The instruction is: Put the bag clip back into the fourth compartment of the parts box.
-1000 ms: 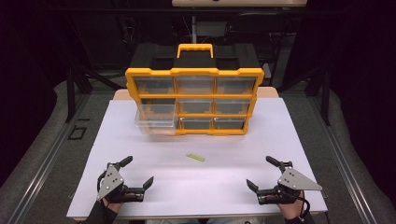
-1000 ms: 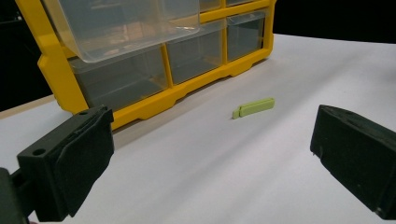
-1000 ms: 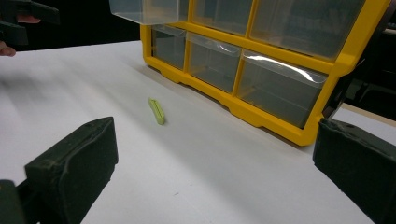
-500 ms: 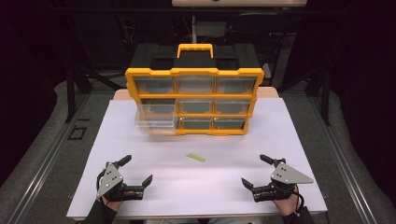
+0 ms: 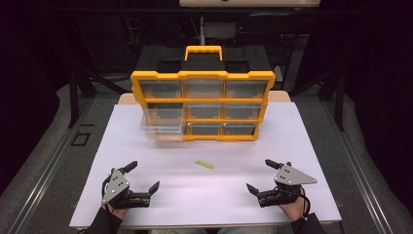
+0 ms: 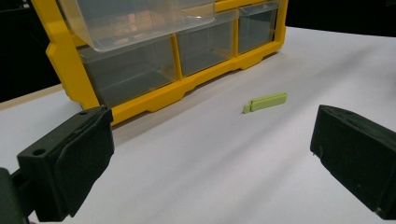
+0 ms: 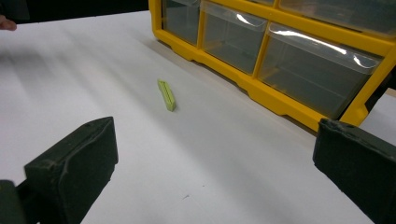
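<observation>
small pale green plastic clip (image 5: 204, 165), flat and bar-shaped, lying alone on smooth matte white tabletop (image 5: 219, 195), between both grippers and a little ahead of them, well short of the organiser. in left gripper view (image 6: 265, 101) seen as a slim stick with a stepped end; in right gripper view (image 7: 166, 94) showing a shallow groove along its top.

left gripper (image 5: 144, 176) low over the near left part of the sheet, jaws spread wide, nothing between them; blocky black pads (image 6: 77, 158) with a dull, rubbery, slightly rough face. right gripper (image 5: 260, 175) near the right front, jaws likewise parted and empty, grey three-cornered plate on top.

yellow plastic drawer organiser (image 5: 202, 105) upright at the far side, black body and yellow carry handle, nine clear glossy bins. one clear drawer (image 5: 162, 127) in the left column pulled out forward. no legible writing or brand.
</observation>
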`<move>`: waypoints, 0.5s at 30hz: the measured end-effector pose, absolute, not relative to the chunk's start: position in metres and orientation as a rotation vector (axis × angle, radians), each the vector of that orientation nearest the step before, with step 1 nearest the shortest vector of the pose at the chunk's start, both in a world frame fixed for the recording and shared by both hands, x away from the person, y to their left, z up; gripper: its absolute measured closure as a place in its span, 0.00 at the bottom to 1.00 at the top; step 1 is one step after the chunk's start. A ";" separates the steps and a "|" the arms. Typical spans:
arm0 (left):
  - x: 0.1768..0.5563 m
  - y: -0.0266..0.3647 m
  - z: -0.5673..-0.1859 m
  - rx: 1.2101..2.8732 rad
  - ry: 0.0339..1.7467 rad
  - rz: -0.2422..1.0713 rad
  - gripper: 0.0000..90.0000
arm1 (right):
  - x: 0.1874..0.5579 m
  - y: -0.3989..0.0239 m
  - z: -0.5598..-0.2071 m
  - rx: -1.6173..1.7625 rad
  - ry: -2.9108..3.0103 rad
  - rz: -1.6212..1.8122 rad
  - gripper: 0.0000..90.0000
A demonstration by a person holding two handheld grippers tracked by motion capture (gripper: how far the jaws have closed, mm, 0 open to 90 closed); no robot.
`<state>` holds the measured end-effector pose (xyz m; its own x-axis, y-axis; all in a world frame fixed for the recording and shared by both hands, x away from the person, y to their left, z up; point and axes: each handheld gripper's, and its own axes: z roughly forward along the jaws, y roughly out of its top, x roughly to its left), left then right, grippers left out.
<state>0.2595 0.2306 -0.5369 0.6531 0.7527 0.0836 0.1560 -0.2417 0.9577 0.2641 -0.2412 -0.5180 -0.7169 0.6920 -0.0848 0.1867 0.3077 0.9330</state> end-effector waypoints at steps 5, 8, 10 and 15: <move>0.258 0.232 -0.537 1.755 0.736 0.673 0.00 | 0.270 -0.236 -0.516 0.780 2.135 1.394 0.00; 0.259 0.233 -0.537 1.757 0.743 0.674 0.00 | 0.273 -0.232 -0.514 0.787 2.168 1.392 0.00; 0.259 0.233 -0.537 1.760 0.739 0.674 0.00 | 0.275 -0.229 -0.514 0.780 2.183 1.383 0.00; 0.260 0.233 -0.537 1.760 0.745 0.671 0.00 | 0.281 -0.222 -0.514 0.777 2.225 1.371 0.00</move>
<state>0.2600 0.2329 -0.5373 0.6471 0.7578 0.0838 0.1623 -0.2444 0.9560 0.2809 -0.2222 -0.5145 -0.7598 0.6479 -0.0543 0.2428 0.3602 0.9007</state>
